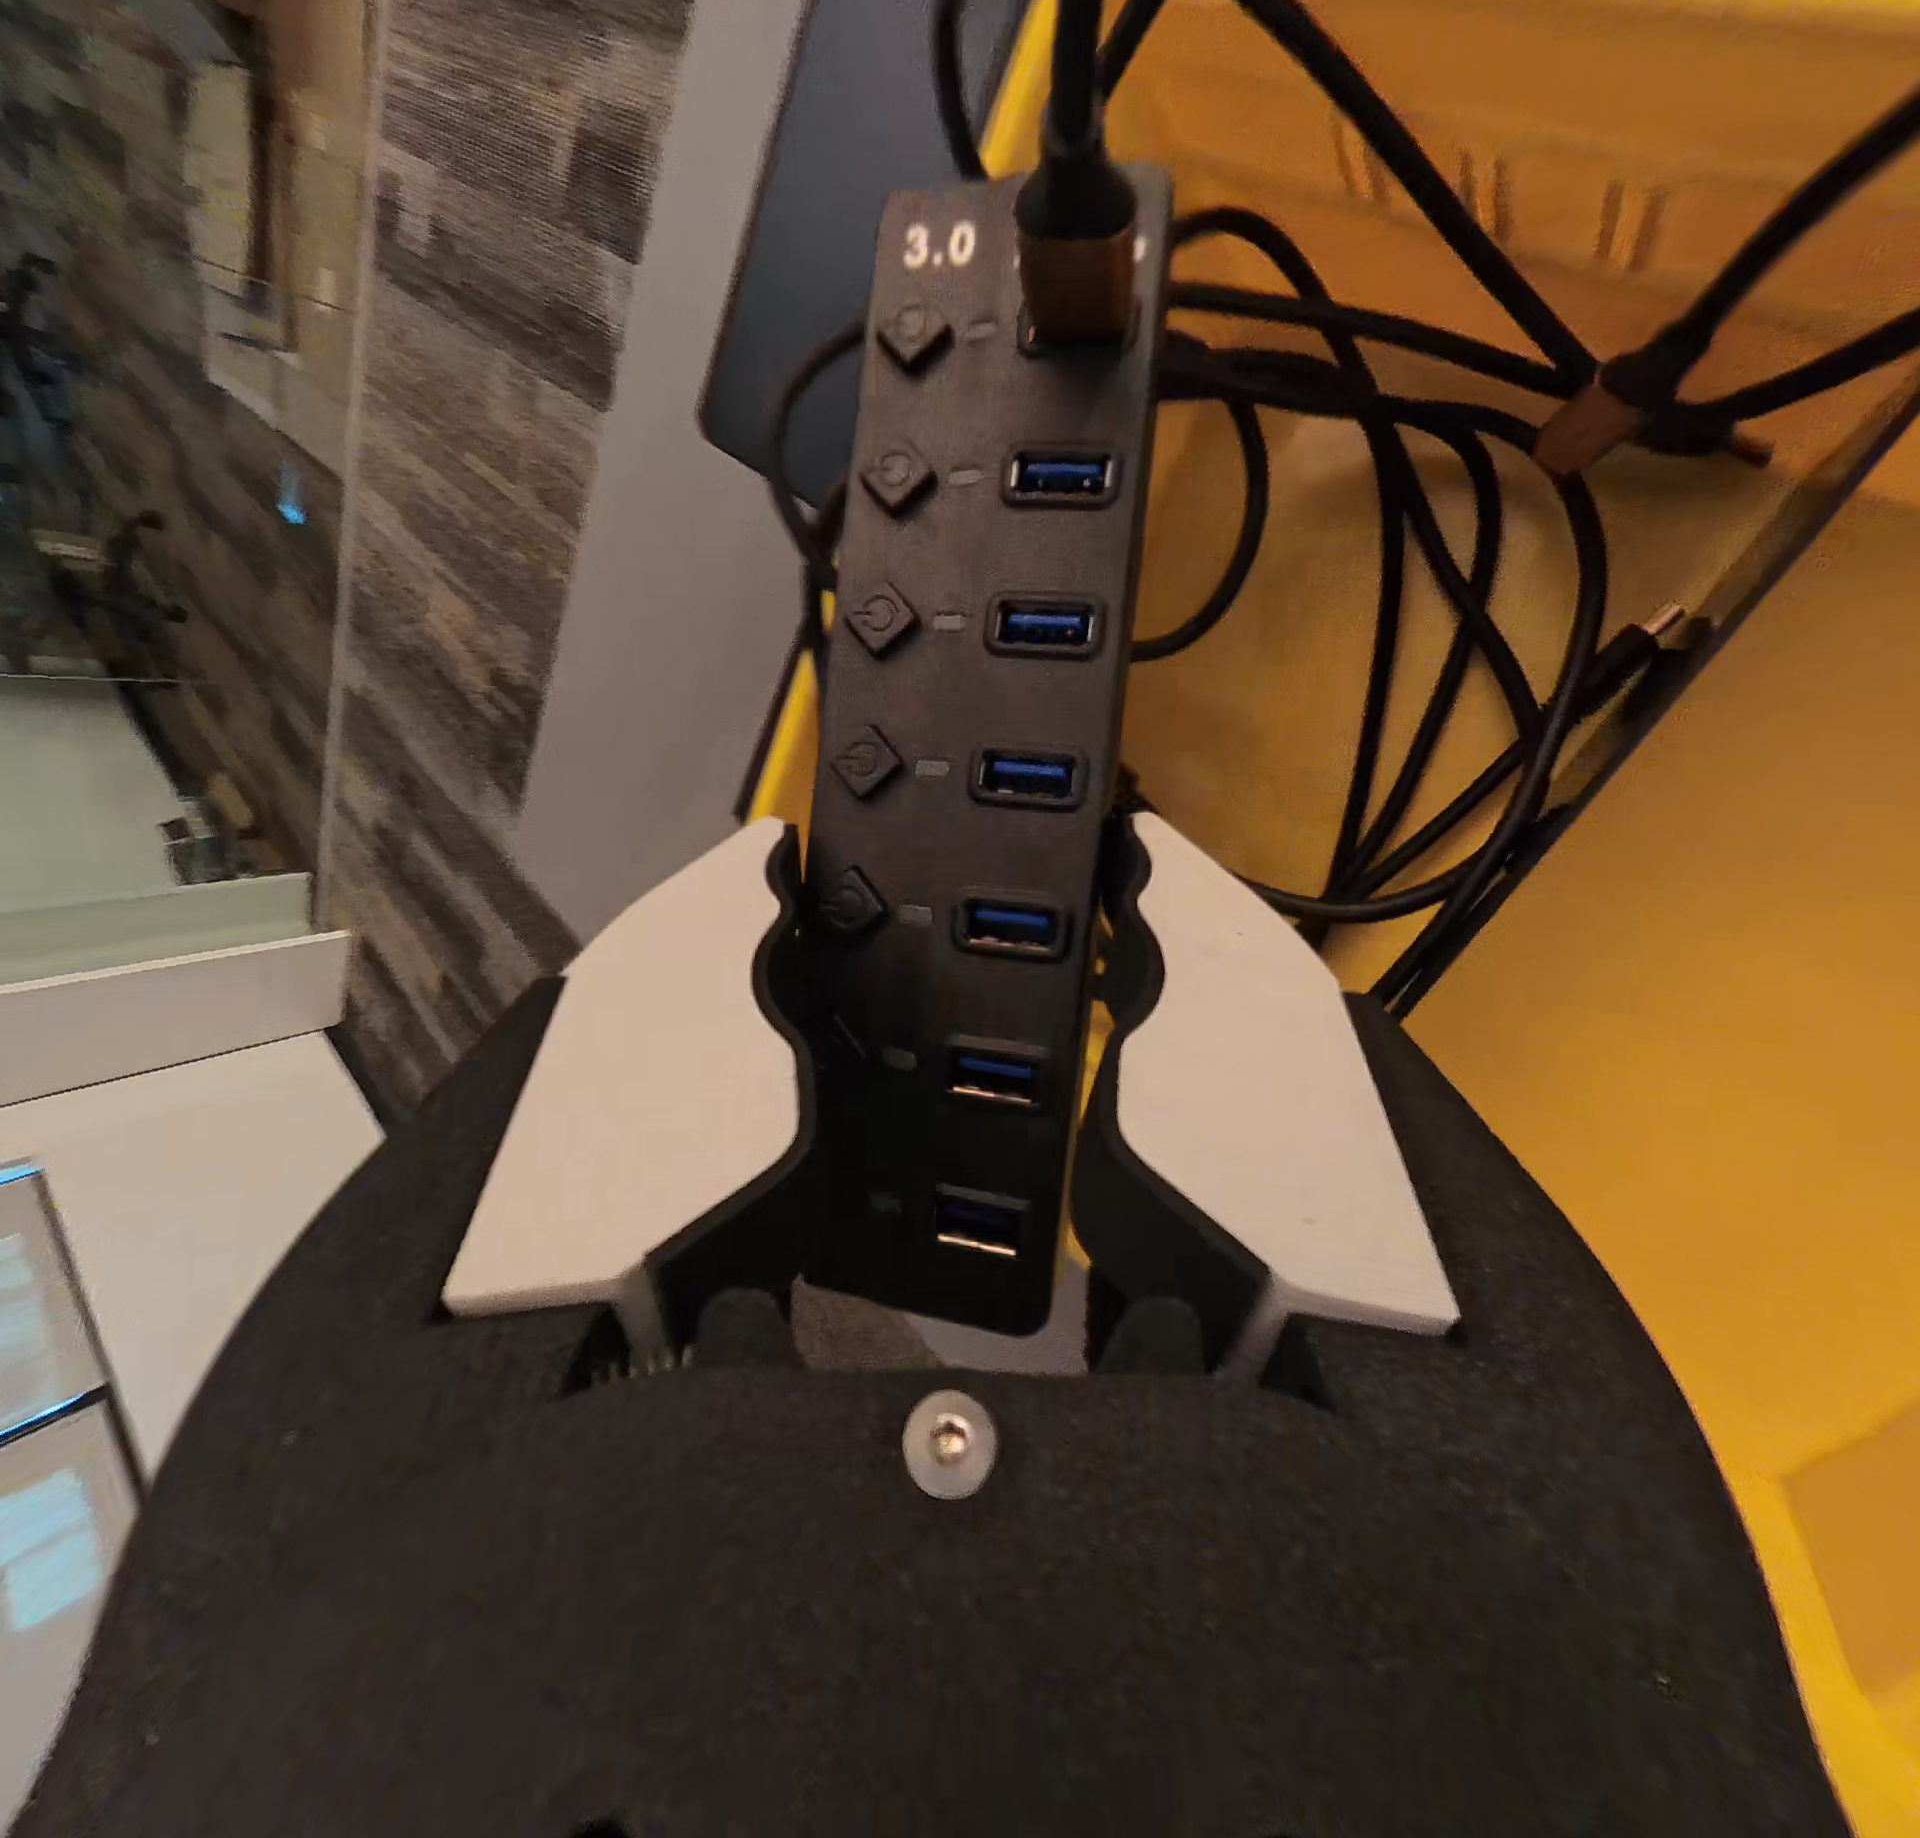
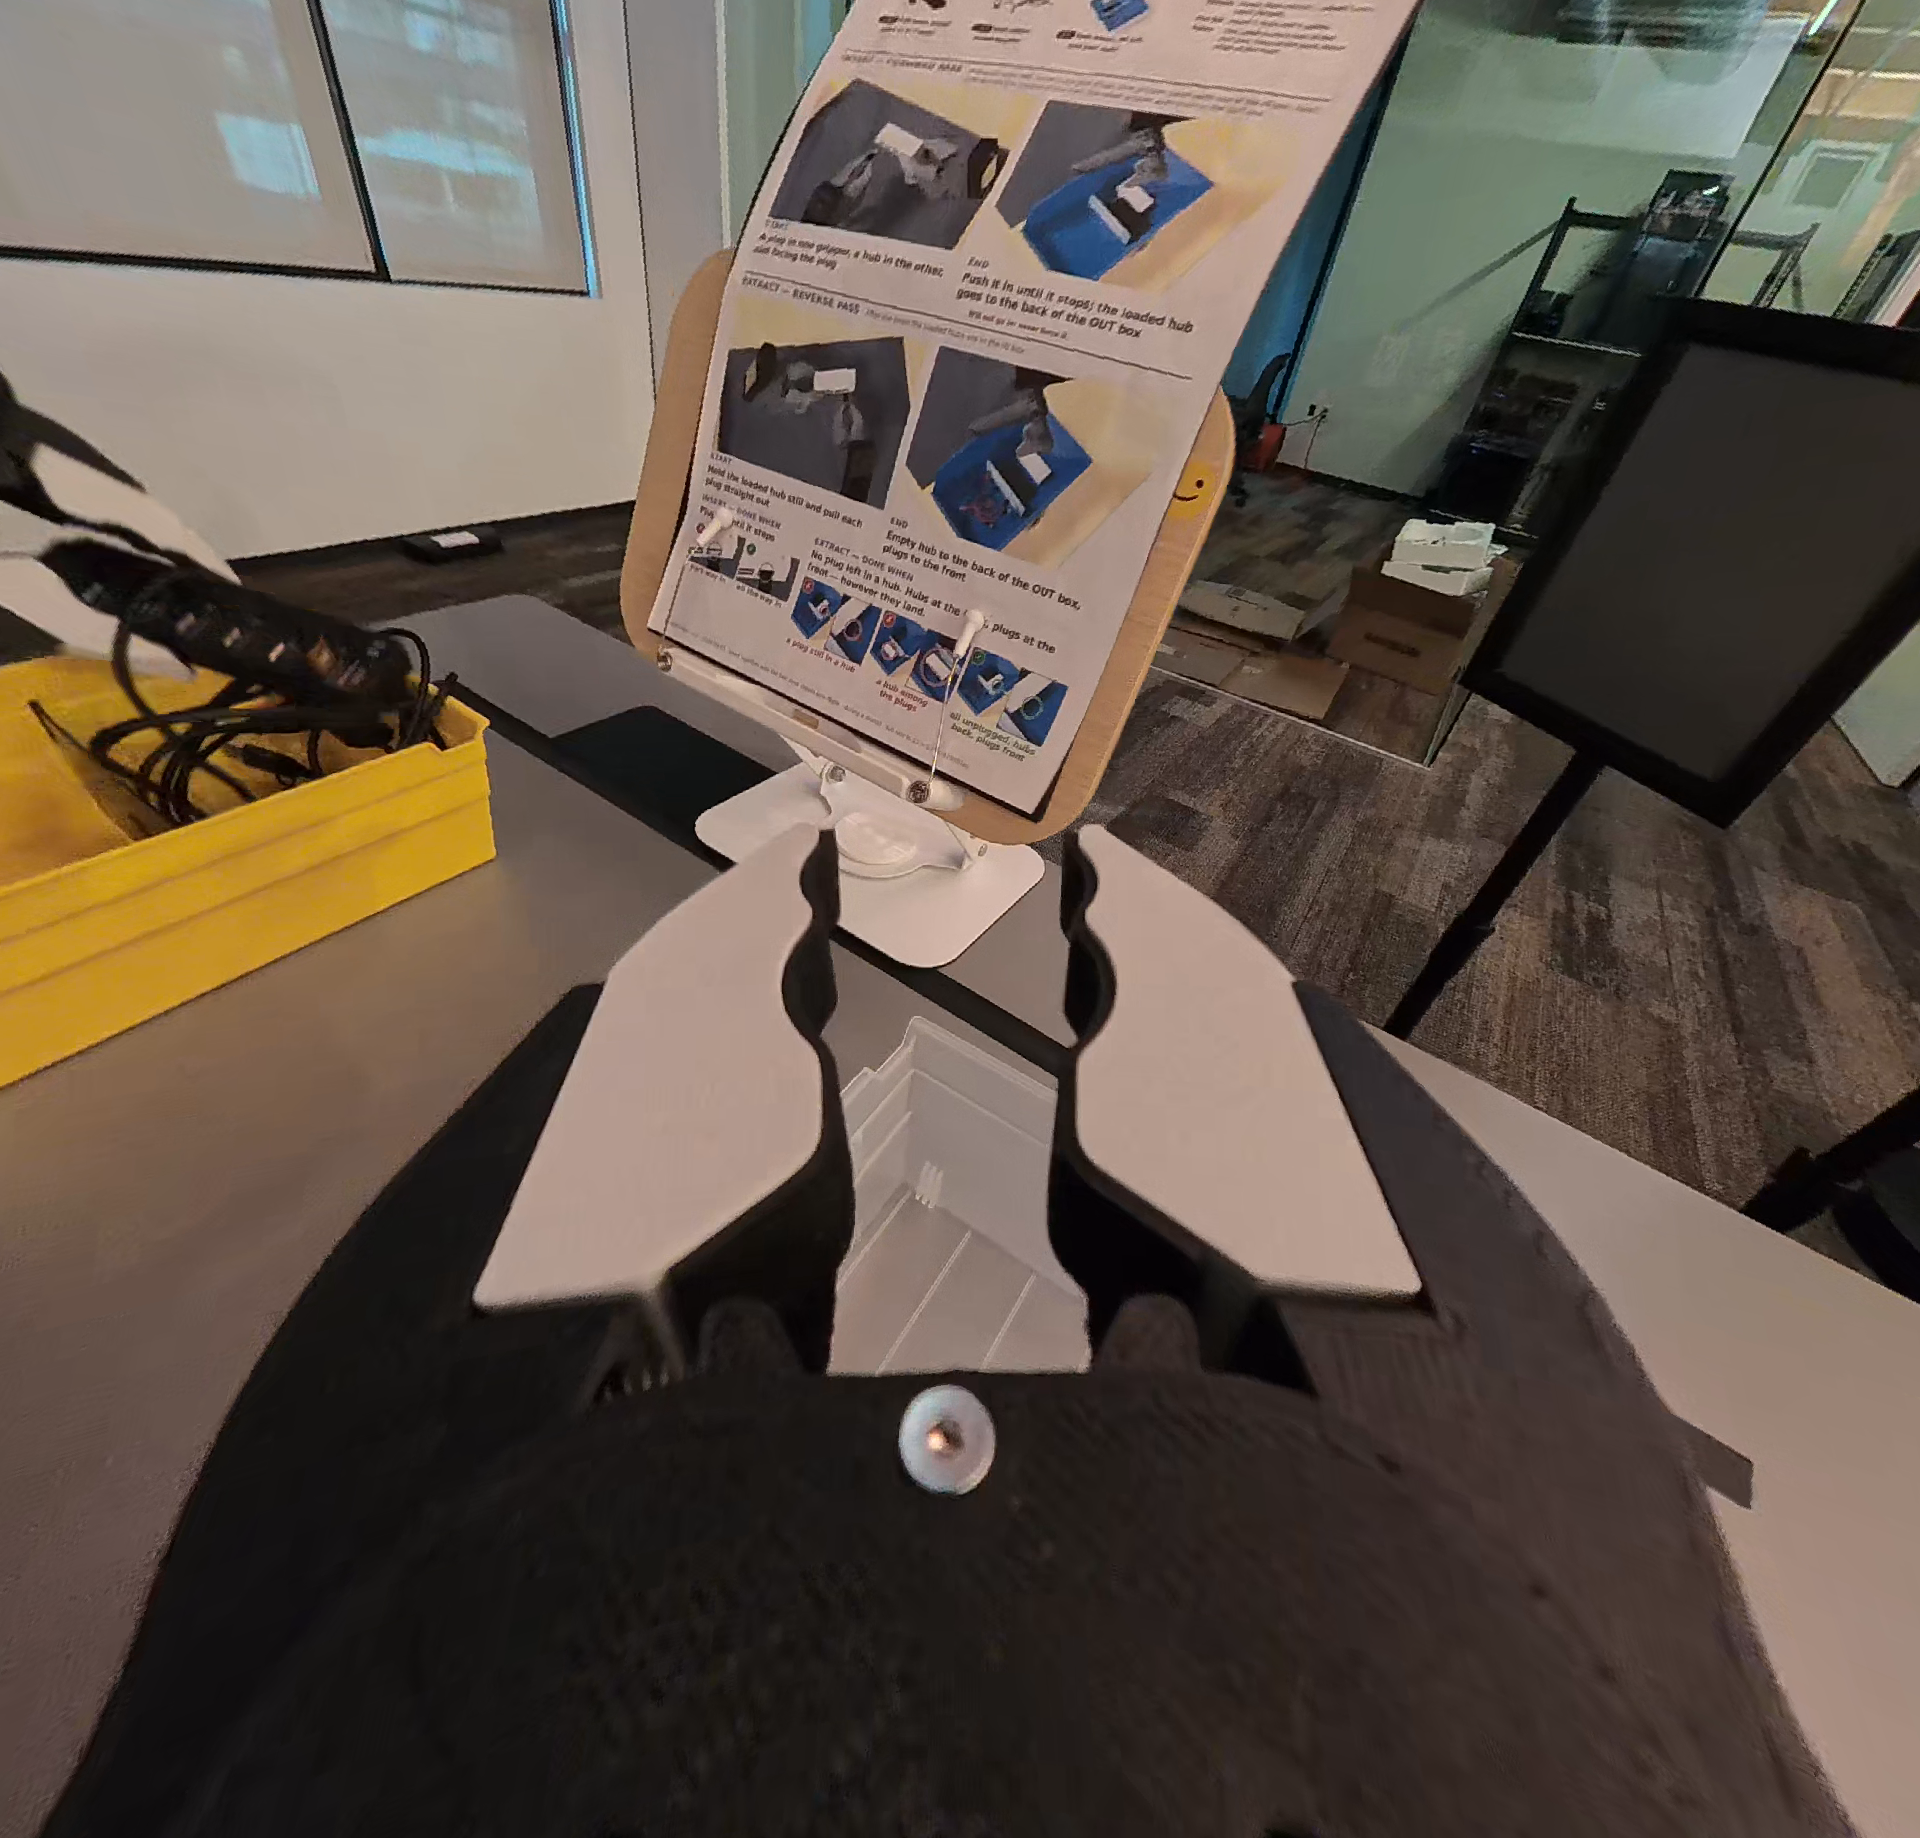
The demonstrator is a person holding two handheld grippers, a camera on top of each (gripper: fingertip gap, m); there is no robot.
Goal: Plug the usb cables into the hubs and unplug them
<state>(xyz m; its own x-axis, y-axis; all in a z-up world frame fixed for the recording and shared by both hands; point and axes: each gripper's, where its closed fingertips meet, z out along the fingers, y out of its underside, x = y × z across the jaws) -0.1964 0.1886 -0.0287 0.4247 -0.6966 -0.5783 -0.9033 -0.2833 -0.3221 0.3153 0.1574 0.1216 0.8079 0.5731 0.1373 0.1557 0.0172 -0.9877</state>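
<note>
Your left gripper [image 1: 961, 853] is clamped on the black hub [image 1: 977, 708]; its near-end buttons are hidden and one cable plug [image 1: 1075, 276] sits at 12 o'clock. Yellow bin [image 1: 1558, 853] at 2 o'clock holds tangled cables [image 1: 1382, 562]. Your right gripper [image 2: 945, 884] is apart w/ nothing in it; beneath it, a clear tray [image 2: 935, 1165] is mostly hidden.

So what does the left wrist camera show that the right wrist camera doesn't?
Only the left wrist view shows the long black USB hub's blue ports and the bronze-collared plug seated in its far port. Only the right shows the printed instruction sheet on a stand and the open right gripper. Both show the hub and the yellow plastic bin of black cables.
</note>
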